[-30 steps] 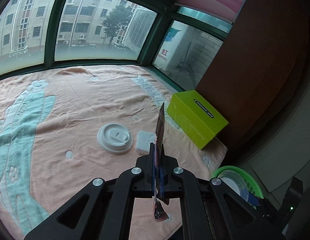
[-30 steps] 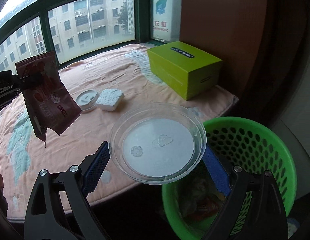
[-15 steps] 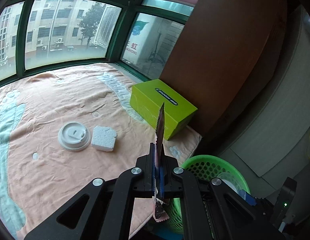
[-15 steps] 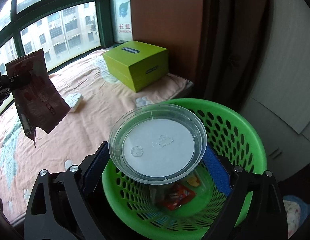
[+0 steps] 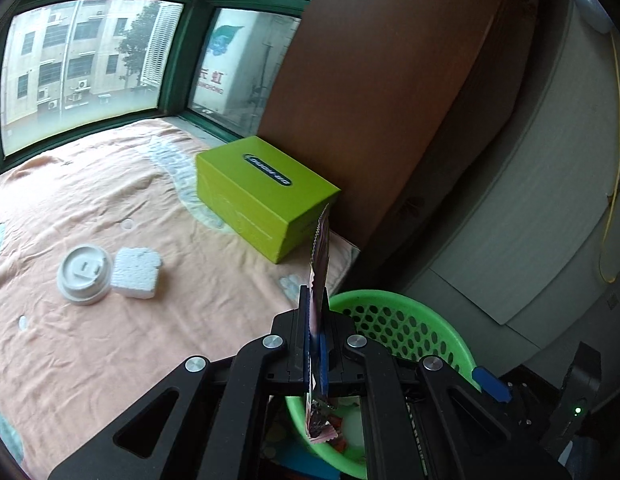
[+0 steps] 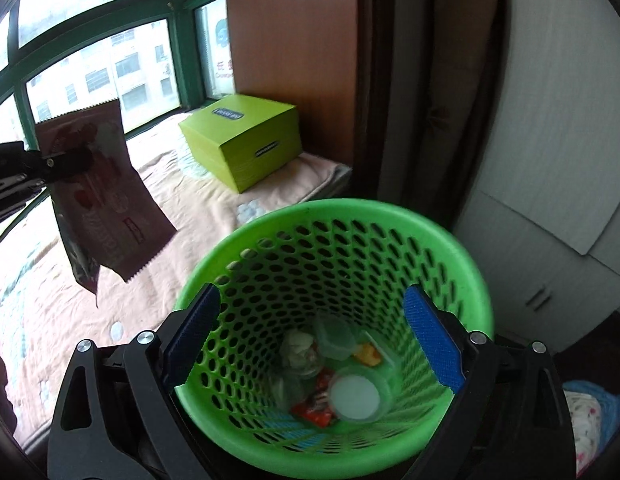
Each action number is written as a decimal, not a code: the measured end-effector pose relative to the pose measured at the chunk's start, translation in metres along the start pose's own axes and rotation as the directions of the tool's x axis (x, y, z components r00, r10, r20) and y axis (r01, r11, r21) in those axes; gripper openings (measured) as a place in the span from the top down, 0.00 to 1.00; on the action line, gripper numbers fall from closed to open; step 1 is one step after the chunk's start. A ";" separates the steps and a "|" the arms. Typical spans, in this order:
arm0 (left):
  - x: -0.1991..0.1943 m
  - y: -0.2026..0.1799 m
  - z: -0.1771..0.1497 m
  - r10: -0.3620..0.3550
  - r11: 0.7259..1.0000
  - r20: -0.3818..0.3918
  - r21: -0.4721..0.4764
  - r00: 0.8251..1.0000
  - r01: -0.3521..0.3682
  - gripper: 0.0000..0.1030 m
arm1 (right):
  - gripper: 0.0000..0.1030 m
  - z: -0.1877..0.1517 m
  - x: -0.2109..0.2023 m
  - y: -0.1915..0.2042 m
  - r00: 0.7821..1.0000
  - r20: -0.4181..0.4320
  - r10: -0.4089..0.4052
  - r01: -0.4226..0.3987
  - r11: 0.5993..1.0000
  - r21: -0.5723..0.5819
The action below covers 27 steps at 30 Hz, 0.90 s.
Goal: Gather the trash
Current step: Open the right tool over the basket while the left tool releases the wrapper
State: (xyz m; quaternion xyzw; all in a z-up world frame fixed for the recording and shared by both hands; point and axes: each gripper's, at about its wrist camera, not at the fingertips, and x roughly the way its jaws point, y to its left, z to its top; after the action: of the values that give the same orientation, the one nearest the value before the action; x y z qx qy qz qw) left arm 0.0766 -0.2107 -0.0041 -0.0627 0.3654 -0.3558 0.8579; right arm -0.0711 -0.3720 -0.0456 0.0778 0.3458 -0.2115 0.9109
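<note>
The left gripper [image 5: 316, 320] pinches a snack wrapper [image 5: 320, 276] edge-on between closed jaws, a green basket [image 5: 410, 320] just beyond and below, a lime-green box [image 5: 266, 196] farther ahead.

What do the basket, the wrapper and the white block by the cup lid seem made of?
Basket: glossy green plastic, moulded holes all over. Wrapper: thin printed film, probably plastic, with serrated edges, hanging limp. Block: likely foam, matte white with a pebbly, chipped surface.

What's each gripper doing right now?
Left gripper: shut on the red foil snack wrapper.
Right gripper: open, empty, above the green perforated plastic basket.
</note>
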 end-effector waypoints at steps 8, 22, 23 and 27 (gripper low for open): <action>0.026 -0.029 -0.009 -0.055 0.998 -0.075 0.032 0.996 0.058 0.97 | 0.11 0.003 -0.020 -0.030 0.998 0.040 -0.050 0.048 0.997 0.058; 0.048 -0.060 -0.030 -0.096 0.990 -0.154 0.087 0.983 0.111 0.58 | 0.11 0.003 -0.028 -0.049 0.996 0.053 -0.077 0.071 0.993 0.099; 0.048 -0.061 -0.031 -0.094 0.990 -0.156 0.086 0.983 0.108 0.50 | 0.11 0.003 -0.028 -0.049 0.996 0.053 -0.075 0.070 0.993 0.099; 0.043 -0.057 -0.032 -0.077 0.992 -0.149 0.091 0.986 0.091 0.50 | 0.11 0.004 -0.029 -0.046 0.996 0.057 -0.071 0.066 0.993 0.094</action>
State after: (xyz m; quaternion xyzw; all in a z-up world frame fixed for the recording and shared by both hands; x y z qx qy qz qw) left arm 0.0438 -0.2763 -0.0318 -0.0099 0.4060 -0.4130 0.8152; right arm -0.1080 -0.4054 -0.0233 0.1013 0.3105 -0.2604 0.9086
